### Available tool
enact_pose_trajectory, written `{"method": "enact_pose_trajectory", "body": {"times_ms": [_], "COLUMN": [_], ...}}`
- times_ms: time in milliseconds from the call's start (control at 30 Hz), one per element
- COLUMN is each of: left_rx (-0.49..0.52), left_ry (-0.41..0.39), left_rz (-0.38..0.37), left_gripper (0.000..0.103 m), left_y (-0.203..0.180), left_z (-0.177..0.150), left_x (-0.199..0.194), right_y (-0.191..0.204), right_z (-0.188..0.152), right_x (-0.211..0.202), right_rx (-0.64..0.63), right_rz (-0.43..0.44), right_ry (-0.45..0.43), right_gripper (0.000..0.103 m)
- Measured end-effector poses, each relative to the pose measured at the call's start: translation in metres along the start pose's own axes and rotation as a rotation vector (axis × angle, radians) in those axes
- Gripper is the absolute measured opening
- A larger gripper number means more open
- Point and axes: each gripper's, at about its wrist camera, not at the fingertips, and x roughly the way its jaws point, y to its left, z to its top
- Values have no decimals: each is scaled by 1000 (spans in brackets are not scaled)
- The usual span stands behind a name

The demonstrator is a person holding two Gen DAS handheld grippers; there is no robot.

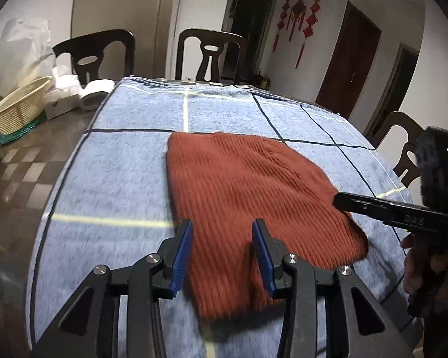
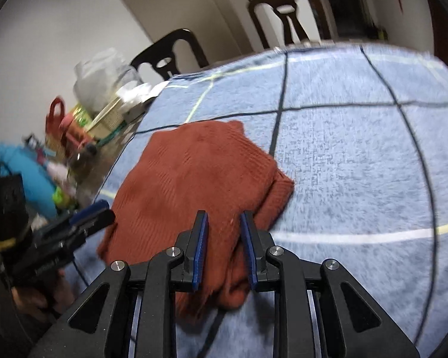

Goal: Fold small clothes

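A rust-red ribbed knit garment (image 1: 248, 185) lies folded flat on the blue checked towel (image 1: 119, 179) that covers the table. My left gripper (image 1: 222, 223) hovers open over the garment's near left part, its blue pads (image 1: 183, 253) well apart with nothing pinched. In the right wrist view the same garment (image 2: 194, 173) shows a doubled right edge. My right gripper (image 2: 222, 213) stands over its near edge, jaws apart, and the knit shows in the gap without being pressed. The right gripper (image 1: 340, 201) reaches in from the right, held by a hand. The left gripper (image 2: 101, 211) enters from the left.
A cream basket (image 1: 21, 104), a paper roll (image 1: 97, 89) and a white plastic bag (image 1: 21, 47) sit at the table's far left. Dark chairs (image 1: 210, 56) ring the far and right sides. Bright clutter (image 2: 35, 173) crowds the left edge. Bare towel (image 2: 358, 164) lies right of the garment.
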Motion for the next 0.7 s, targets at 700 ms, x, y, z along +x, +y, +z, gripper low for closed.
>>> {"method": "enact_pose_trajectory", "body": {"times_ms": [700], "left_rx": [18], "left_ry": [-3], "left_rz": [-37], "left_gripper": [43], "left_y": [-3], "left_z": [17], "left_x": [20], "right_y": [-31], "right_z": [11], "right_x": [5], "right_rx": [166], "right_rz": [117], "right_ry": [-10], "right_gripper": [19]}}
